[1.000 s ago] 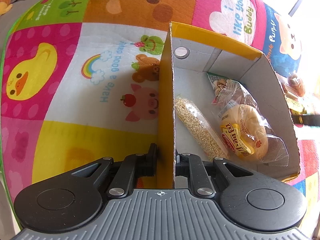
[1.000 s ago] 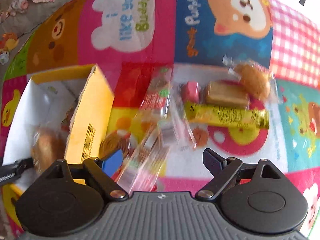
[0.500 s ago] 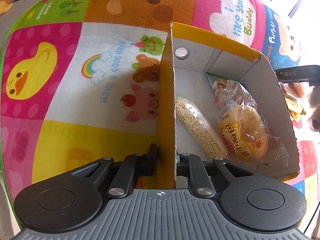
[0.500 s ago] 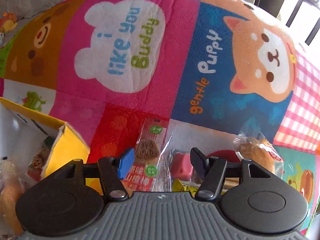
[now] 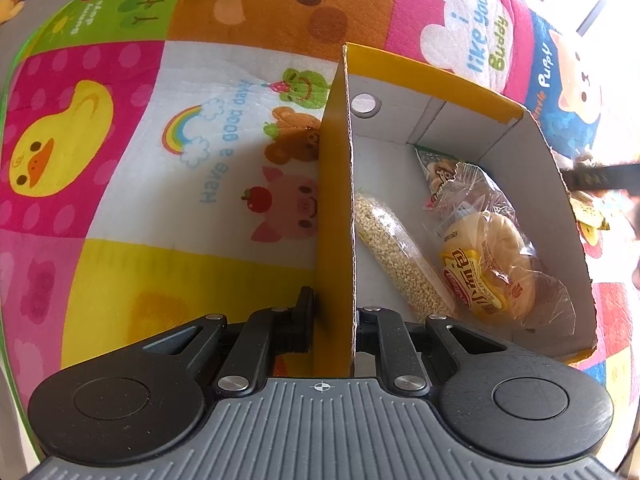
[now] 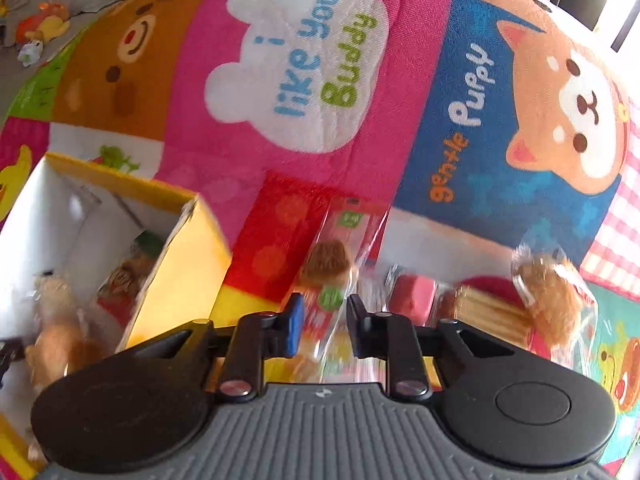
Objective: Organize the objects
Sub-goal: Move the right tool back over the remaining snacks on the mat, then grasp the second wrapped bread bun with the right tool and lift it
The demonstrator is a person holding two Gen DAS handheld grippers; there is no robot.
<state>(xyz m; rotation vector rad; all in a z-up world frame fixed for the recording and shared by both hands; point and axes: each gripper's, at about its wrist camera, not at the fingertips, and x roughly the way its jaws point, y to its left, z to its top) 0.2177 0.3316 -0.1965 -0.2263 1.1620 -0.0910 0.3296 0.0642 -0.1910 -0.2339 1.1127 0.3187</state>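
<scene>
The red snack packet (image 6: 332,280), a long wrapper with a brown biscuit picture, lies on the play mat (image 6: 280,60) just right of the yellow box (image 6: 184,264), and its lower part sits between the fingers of the right tongs (image 6: 322,330). These tongs have come together on the packet; the pads seem to press its two sides, though the picture is a little blurred there. So the step in hand, I judge, is the picking of this packet. At about 3 o'clock from it, other snacks wait on the mat: a pink sweet (image 6: 412,294), a wafer (image 6: 488,312) and a wrapped bun (image 6: 552,296). The box stands at about 9 o'clock from the packet, and the left tongs (image 5: 334,320) are clamped on its near wall (image 5: 334,220), holding it steady. Inside it already lie a grain bar (image 5: 394,256), a bread in clear film (image 5: 488,268) and a green packet (image 5: 438,170). The next move probably calls for lifting the packet clear of the mat, carrying it toward 9 o'clock over the box wall, and letting it go inside.
</scene>
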